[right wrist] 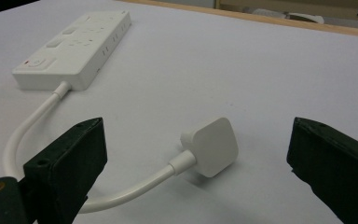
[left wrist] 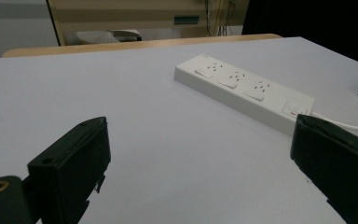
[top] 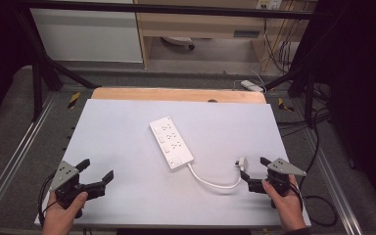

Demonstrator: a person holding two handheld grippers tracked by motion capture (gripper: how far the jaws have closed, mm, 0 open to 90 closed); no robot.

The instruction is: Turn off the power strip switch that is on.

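A white power strip [top: 171, 143] with three socket groups and a switch lies flat at the middle of the white table [top: 122, 122], angled toward the far left. Its white cable [top: 213, 184] curves right to a white plug [top: 241, 161] lying on the table. My right gripper [top: 254, 167] is open at the front right, its jaws on either side of the plug [right wrist: 212, 144] without touching it. My left gripper [top: 96, 170] is open at the front left with nothing between its jaws. The left gripper view shows the power strip [left wrist: 242, 88] ahead and to the right.
A bare wooden strip [top: 176, 94] runs along the table's far edge. Black frame poles [top: 39, 73] stand at both far corners. Loose black cables [top: 318, 196] lie on the floor to the right, and a wooden cabinet [top: 200, 24] stands behind.
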